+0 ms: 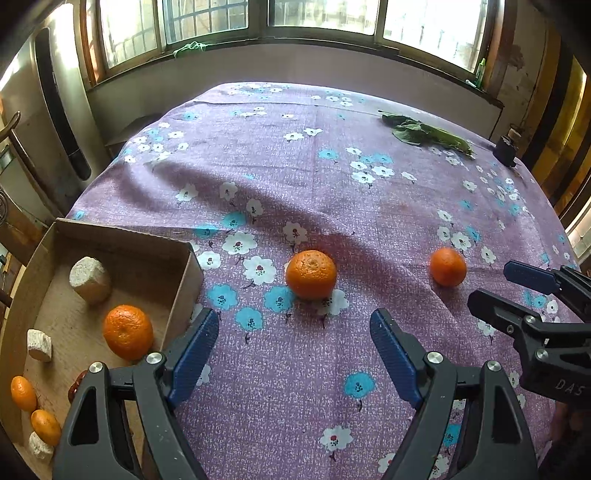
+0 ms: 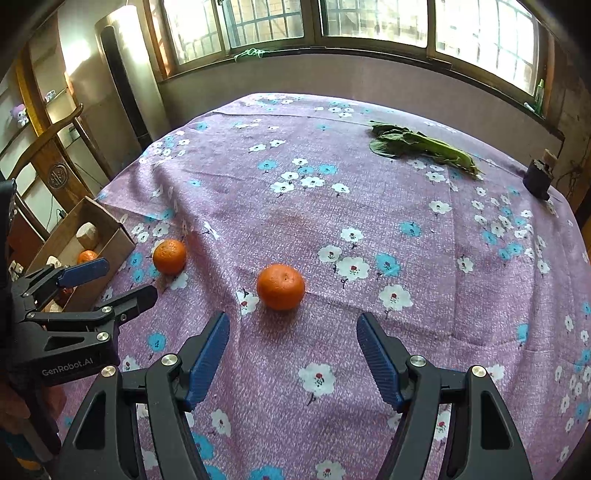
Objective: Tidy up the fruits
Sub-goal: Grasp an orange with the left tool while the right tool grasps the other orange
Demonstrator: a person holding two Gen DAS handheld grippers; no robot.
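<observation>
On the table, two oranges lie loose: one ahead of the left gripper, one ahead of the right gripper. Both jaws released, empty. Box at left holds another orange.

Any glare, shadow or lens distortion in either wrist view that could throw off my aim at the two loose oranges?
Left wrist view: blown-out windows, a broad diagonal shadow ending at the nearer round orange, fisheye curving the purple floral tablecloth. Right wrist view: same window glare, the orange ahead sharp and evenly lit, edges bent.
</observation>
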